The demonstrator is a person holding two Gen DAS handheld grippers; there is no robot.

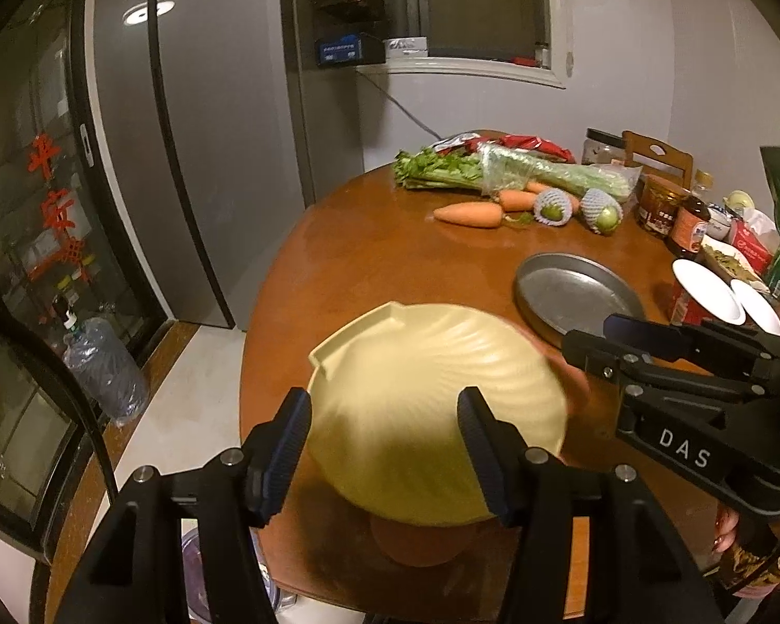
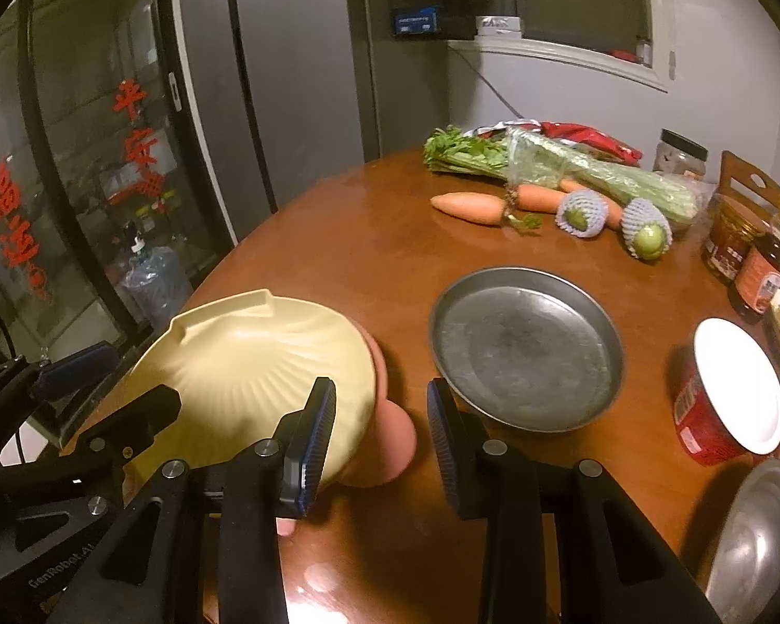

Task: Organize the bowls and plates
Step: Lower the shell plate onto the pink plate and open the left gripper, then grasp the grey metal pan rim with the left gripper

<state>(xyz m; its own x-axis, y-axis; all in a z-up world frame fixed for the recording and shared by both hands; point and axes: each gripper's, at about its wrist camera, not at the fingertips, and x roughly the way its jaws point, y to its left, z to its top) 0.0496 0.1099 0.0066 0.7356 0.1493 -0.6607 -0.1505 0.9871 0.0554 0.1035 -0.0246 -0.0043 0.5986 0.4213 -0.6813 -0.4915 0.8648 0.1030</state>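
A: What is the table point(image 1: 369, 260) like?

B: It is round, brown wood, and shiny. Behind it is a gray fridge point(image 1: 203, 145), a glass door point(image 1: 31, 197) with red signs, and a window point(image 1: 483, 5).

A: Where is the yellow plate point(image 1: 426, 405)?

B: At the near edge of the table, tipped, sitting on a pink bowl point(image 2: 385, 426). The plate is shaped like a shell with ridges, and looks like plastic. It is a bit blurry.

A: Is the left gripper point(image 1: 385, 447) holding it?

B: No. Its fingers are wide apart, one on each side of the plate.

A: And the right gripper point(image 2: 379, 437)?

B: Wide apart too, holding nothing. It sits between the yellow plate and the metal pan point(image 2: 528, 346).

A: What is the pan like?

B: Round, gray and dull, flat on the table.

A: Count the food.

B: One bunch of celery point(image 2: 561, 166) in clear wrap. Three carrots point(image 2: 468, 207), I think. Two green fruits point(image 2: 577, 216) in white foam nets. Two white plates point(image 1: 707, 291), one on a red tub point(image 2: 699, 418).
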